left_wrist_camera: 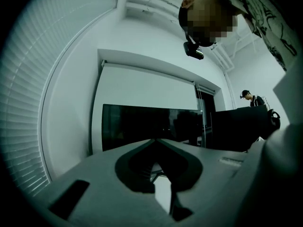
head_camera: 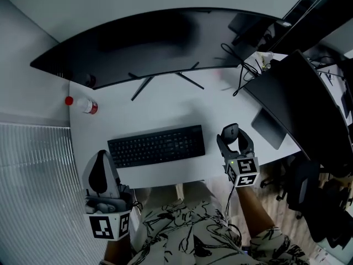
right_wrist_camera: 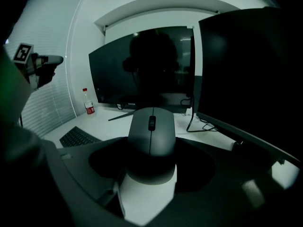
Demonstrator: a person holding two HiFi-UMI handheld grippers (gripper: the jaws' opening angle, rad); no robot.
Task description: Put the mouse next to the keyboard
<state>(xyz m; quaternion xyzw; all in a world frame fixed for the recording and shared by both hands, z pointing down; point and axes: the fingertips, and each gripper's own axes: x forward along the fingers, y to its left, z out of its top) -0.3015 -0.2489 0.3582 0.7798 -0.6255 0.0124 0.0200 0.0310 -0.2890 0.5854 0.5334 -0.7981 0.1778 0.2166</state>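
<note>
A grey mouse (head_camera: 231,132) (right_wrist_camera: 151,135) rests on the white desk (head_camera: 165,101), just right of the black keyboard (head_camera: 156,146) (right_wrist_camera: 78,136). My right gripper (head_camera: 234,139) (right_wrist_camera: 151,151) is shut on the mouse, one jaw pressing each side of its rear half. My left gripper (head_camera: 102,155) (left_wrist_camera: 156,141) is held off the desk's front left corner, left of the keyboard. It points up and away, its jaws are shut and hold nothing.
A wide curved monitor (head_camera: 165,43) stands behind the keyboard, with a second dark monitor (head_camera: 303,104) at the right. Cables (head_camera: 245,70) lie between them. A red-capped bottle (head_camera: 83,104) (right_wrist_camera: 87,107) lies at the desk's far left. Window blinds (head_camera: 33,175) line the left side.
</note>
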